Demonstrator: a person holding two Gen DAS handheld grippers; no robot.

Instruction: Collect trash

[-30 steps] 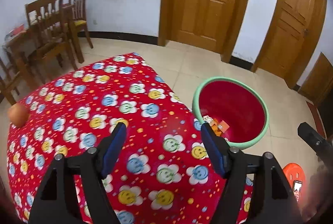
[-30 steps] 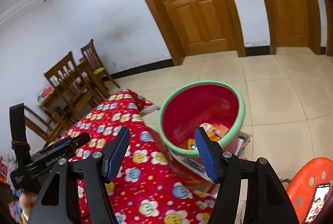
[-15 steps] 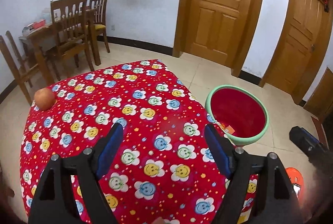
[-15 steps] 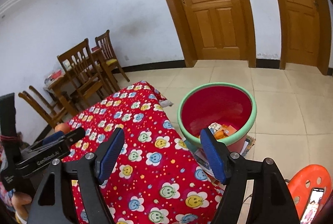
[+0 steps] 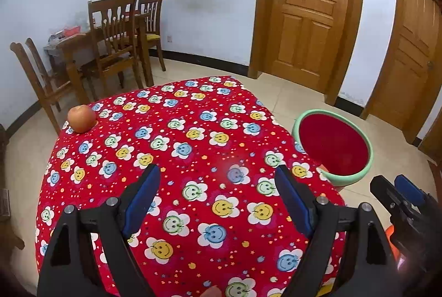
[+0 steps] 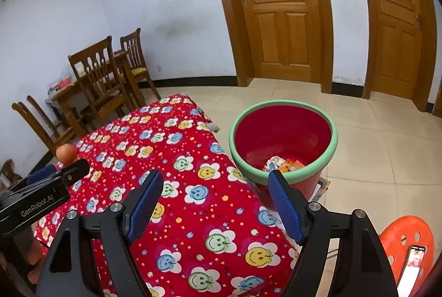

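A red bin with a green rim (image 6: 283,143) stands on the floor at the table's right edge; scraps of trash (image 6: 281,163) lie in its bottom. It also shows in the left wrist view (image 5: 333,146). My left gripper (image 5: 216,197) is open and empty above the red flowered tablecloth (image 5: 179,142). My right gripper (image 6: 214,200) is open and empty over the table's right edge, near the bin. An apple (image 5: 81,118) sits at the table's far left corner.
Wooden chairs and a small table (image 5: 110,48) stand at the back left. Two wooden doors (image 6: 281,20) are in the far wall. An orange stool (image 6: 406,244) with a phone on it is at the right. Tiled floor surrounds the table.
Both grippers have pulled back and risen from the bin, so more of the table shows. The apple has come further into view. Both stay open.
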